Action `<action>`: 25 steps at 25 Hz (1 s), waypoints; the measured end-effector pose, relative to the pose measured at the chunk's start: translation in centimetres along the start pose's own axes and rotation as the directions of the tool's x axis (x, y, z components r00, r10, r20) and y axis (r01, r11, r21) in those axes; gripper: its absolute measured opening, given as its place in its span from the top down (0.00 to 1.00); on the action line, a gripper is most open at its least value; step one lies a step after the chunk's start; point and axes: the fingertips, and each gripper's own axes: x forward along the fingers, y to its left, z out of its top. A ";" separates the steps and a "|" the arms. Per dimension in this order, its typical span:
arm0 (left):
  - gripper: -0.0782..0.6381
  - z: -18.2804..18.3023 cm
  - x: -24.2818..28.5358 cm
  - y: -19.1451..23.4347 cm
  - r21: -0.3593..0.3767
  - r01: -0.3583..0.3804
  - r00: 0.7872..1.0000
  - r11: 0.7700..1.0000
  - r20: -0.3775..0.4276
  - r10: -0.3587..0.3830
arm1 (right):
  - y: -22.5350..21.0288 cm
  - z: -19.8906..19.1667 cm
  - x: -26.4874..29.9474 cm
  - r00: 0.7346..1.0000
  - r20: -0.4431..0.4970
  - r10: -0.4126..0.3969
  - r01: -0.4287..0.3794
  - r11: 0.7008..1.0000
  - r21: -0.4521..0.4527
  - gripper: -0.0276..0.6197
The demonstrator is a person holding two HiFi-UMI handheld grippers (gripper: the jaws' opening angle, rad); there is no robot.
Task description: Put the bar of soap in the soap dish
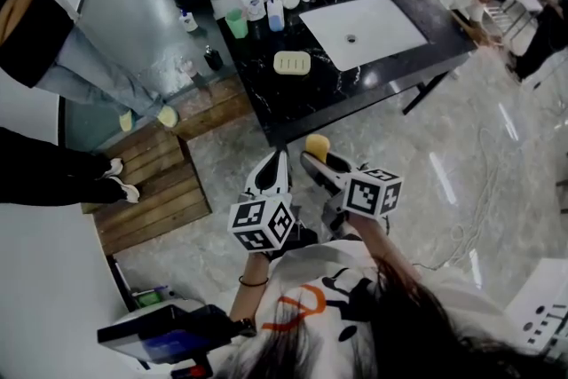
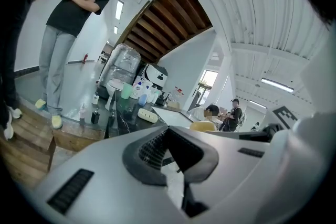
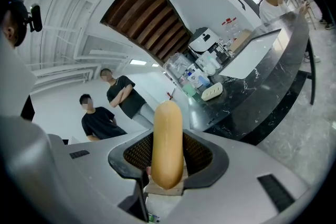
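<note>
Black marble desk [image 1: 293, 102] carries 1 soap dish [image 1: 292, 62] near the white sink [image 1: 362, 29]. Right hand-held gripper [image 1: 322, 161] is clamped on the bar of soap [image 3: 167, 141], held off the desk, well apart from the dish. Left hand-held gripper [image 1: 273, 166] has its jaws together, empty.

I read: left hand-held gripper [image 1: 281, 157] jaws together | right hand-held gripper [image 1: 321, 158] clamped on bar of soap [image 3: 167, 136] | both held side by side

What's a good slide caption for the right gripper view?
Right gripper clamps the soap bar edge-on; the soap dish sits on the black counter ahead.
</note>
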 end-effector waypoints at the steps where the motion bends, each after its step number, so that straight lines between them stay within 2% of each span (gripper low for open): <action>1: 0.89 0.0 0.1 0.3 -0.001 0.001 1.000 1.000 -0.002 -0.001 | -0.1 0.0 0.2 1.000 0.002 -0.005 0.005 1.000 0.002 0.70; 14: 0.89 -1.0 0.4 1.1 -0.018 0.031 0.999 0.999 -0.044 -0.032 | -0.5 -0.3 0.7 0.999 0.011 -0.044 0.044 0.999 0.029 0.70; 25: 0.89 -0.7 0.7 2.5 -0.027 -0.009 0.999 1.000 -0.039 0.008 | -1.3 -0.3 2.0 0.999 -0.019 -0.036 0.036 0.999 0.035 0.71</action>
